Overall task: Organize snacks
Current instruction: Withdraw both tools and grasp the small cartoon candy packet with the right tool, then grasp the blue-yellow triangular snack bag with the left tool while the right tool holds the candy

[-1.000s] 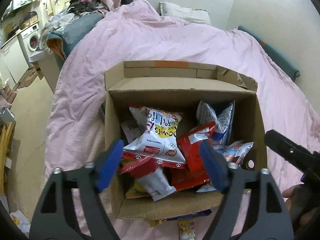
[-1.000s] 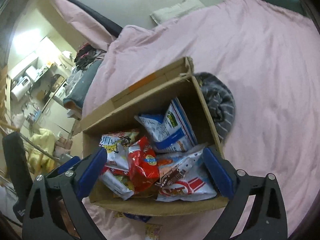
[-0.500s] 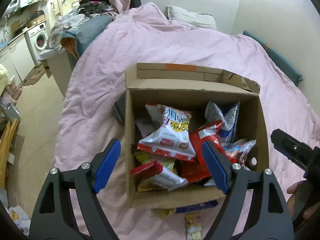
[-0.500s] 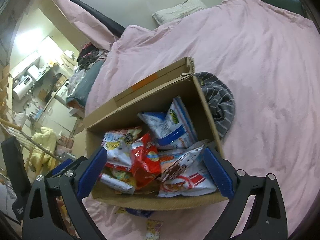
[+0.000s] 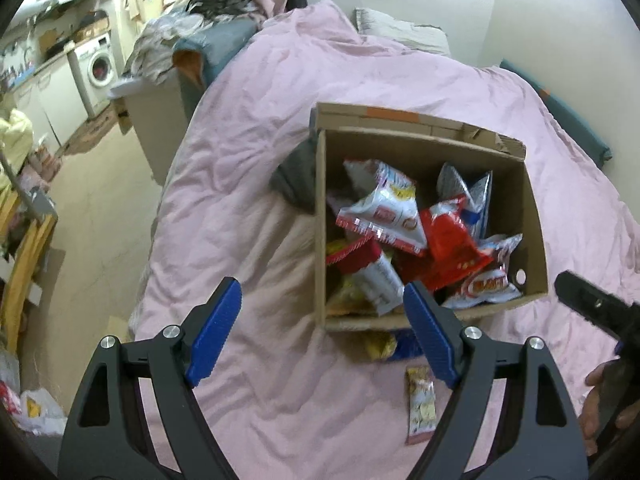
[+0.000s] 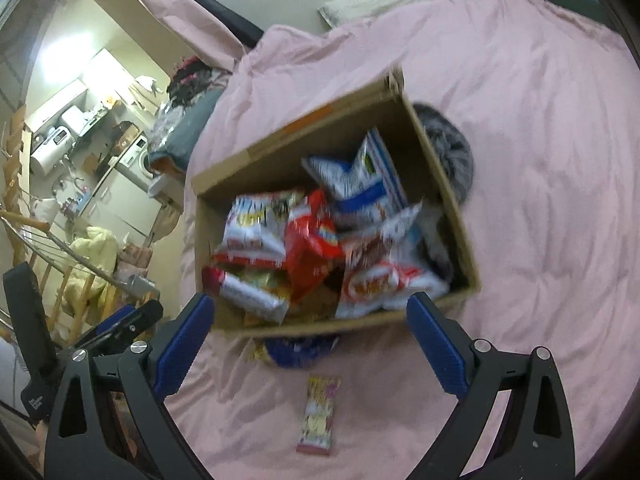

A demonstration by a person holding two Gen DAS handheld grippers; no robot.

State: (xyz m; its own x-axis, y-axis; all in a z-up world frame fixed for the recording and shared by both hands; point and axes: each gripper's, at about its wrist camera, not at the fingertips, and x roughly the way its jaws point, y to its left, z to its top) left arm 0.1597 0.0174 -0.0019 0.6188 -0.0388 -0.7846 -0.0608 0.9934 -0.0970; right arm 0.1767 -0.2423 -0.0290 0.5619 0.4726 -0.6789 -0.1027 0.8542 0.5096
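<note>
Left wrist view shows both grippers, left gripper [image 5: 322, 330] and right gripper [image 6: 310, 344], pulled back with fingers spread and empty, revealing a stray snack bar [image 5: 421, 404] on the pink bedspread [image 5: 240, 200] before the full cardboard box [image 5: 536, 240], likely next.

Right gripper [image 6: 310, 340] hangs over the pink duvet [image 6: 540, 160] with its blue-padded jaws spread wide, nothing between them. Just past the fingertips sits an open cardboard box [image 6: 444, 184] stuffed with snack bags: a red one [image 6: 310, 248] in the middle, a blue-and-white one [image 6: 362, 178] behind it, a white-and-red one [image 6: 382, 282] up front. One small snack packet [image 6: 318, 416] lies loose on the duvet, near the box. Something dark blue [image 6: 298, 350] pokes out from under the box's front edge, too blurry to tell what. The left gripper [image 6: 120, 326] peeks in at lower left.
</note>
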